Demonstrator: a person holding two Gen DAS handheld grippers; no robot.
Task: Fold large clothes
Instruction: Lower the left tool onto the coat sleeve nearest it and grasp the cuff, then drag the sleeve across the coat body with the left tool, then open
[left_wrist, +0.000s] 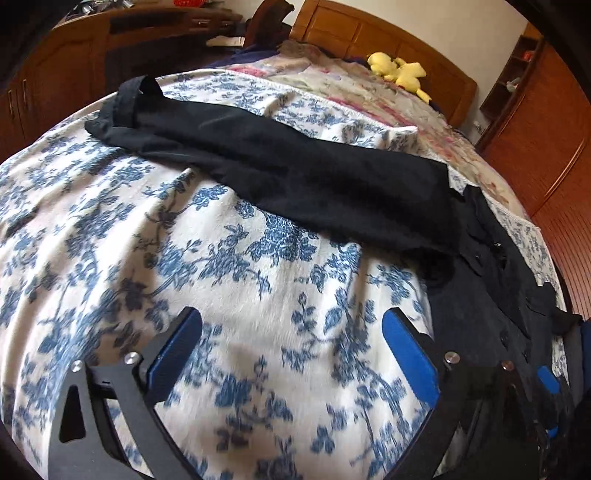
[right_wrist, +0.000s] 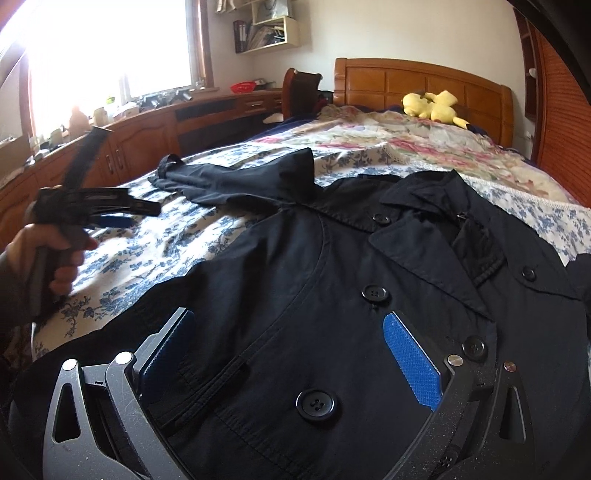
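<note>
Coat (right_wrist: 332, 295) flat on bed (right_wrist: 155, 251); right gripper (right_wrist: 291, 354) spread above front; left gripper (left_wrist: 291, 350) spread beside sleeve (left_wrist: 295, 173).

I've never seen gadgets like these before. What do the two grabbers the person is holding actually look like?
Each is a black and grey metal fork: the left gripper and right gripper have two flat fingers lined with textured blue pads, joined by silver rivets, with triangular cut-outs. A bare hand grips the left one's dark handle.
</note>
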